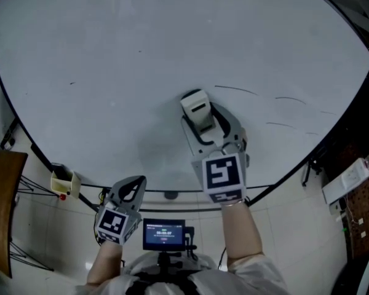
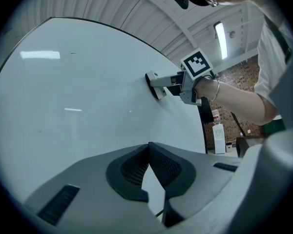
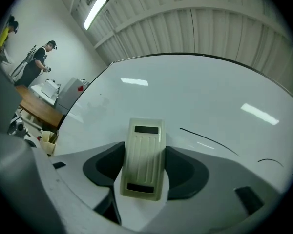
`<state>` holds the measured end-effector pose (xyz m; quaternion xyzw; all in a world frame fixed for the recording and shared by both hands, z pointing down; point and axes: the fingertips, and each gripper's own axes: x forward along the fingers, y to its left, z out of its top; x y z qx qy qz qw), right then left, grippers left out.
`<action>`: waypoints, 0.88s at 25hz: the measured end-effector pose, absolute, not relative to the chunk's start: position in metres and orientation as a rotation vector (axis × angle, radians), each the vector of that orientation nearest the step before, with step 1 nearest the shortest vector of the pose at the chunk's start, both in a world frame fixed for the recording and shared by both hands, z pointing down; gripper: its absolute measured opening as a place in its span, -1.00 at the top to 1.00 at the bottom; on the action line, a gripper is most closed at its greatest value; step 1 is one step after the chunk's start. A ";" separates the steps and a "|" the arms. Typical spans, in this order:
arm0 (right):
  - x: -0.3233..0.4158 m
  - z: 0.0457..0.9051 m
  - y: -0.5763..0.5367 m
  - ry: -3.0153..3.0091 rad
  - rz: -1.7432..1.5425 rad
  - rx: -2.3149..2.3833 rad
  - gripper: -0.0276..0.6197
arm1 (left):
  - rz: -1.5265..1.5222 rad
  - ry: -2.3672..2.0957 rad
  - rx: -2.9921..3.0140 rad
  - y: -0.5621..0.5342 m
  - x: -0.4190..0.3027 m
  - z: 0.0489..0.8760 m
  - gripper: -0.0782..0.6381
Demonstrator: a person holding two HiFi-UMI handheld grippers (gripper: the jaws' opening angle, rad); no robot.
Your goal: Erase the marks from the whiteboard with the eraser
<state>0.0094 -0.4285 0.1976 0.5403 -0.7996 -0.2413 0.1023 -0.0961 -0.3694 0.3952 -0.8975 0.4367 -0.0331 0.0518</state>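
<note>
Whiteboard (image 1: 111, 72) fills the frame. At centre my right gripper (image 1: 200, 117) pinches the eraser (image 1: 195, 108) flat against it for wiping, left of the marks (image 1: 237, 90). My left gripper (image 1: 130, 189), pressed together and empty, idles lower left.

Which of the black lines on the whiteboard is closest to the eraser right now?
The long line, starting just right of the top end of the eraser; the shorter lines lie farther right.
</note>
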 end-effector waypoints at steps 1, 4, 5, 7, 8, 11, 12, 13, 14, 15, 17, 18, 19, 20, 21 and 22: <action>0.014 0.198 -0.429 -2.359 -0.700 1.599 0.12 | -0.099 1.334 -2.728 -0.370 -0.097 0.395 0.76; 0.033 0.198 -0.430 -2.366 -0.657 1.629 0.12 | -0.088 1.329 -2.729 -0.371 -0.095 0.398 0.76; 0.042 0.198 -0.431 -2.371 -0.634 1.648 0.12 | -0.092 1.326 -2.731 -0.370 -0.093 0.399 0.76; 0.065 0.201 -0.433 -2.397 -0.570 1.684 0.12 | -0.111 1.303 -2.750 -0.368 -0.087 0.398 0.76; 0.077 0.202 -0.435 -2.421 -0.529 1.700 0.12 | -0.113 1.286 -2.762 -0.366 -0.084 0.395 0.76; 0.112 0.204 -0.436 -2.462 -0.420 1.756 0.12 | -0.080 1.259 -2.768 -0.365 -0.078 0.390 0.76; 0.121 0.204 -0.436 -2.462 -0.398 1.776 0.12 | -0.076 1.256 -2.767 -0.366 -0.077 0.390 0.76; 0.129 0.204 -0.436 -2.452 -0.386 1.799 0.12 | -0.075 1.256 -2.766 -0.366 -0.076 0.390 0.76; 0.137 0.205 -0.436 -2.433 -0.382 1.824 0.12 | -0.077 1.257 -2.765 -0.366 -0.074 0.390 0.76; 0.144 0.206 -0.436 -2.417 -0.378 1.847 0.12 | -0.081 1.258 -2.766 -0.366 -0.073 0.390 0.76; 0.151 0.208 -0.435 -2.405 -0.372 1.869 0.12 | -0.087 1.260 -2.767 -0.366 -0.071 0.392 0.76; 0.152 0.208 -0.434 -2.397 -0.380 1.873 0.12 | -0.089 1.261 -2.766 -0.366 -0.070 0.393 0.76; 0.152 0.209 -0.434 -2.382 -0.397 1.876 0.12 | -0.090 1.262 -2.765 -0.367 -0.070 0.394 0.76; 0.151 0.209 -0.433 -2.366 -0.418 1.879 0.12 | -0.091 1.262 -2.764 -0.367 -0.070 0.393 0.76; 0.150 0.209 -0.432 -2.356 -0.435 1.879 0.12 | -0.091 1.261 -2.766 -0.367 -0.069 0.392 0.76; 0.148 0.208 -0.430 -2.356 -0.447 1.879 0.12 | -0.090 1.260 -2.767 -0.367 -0.069 0.391 0.76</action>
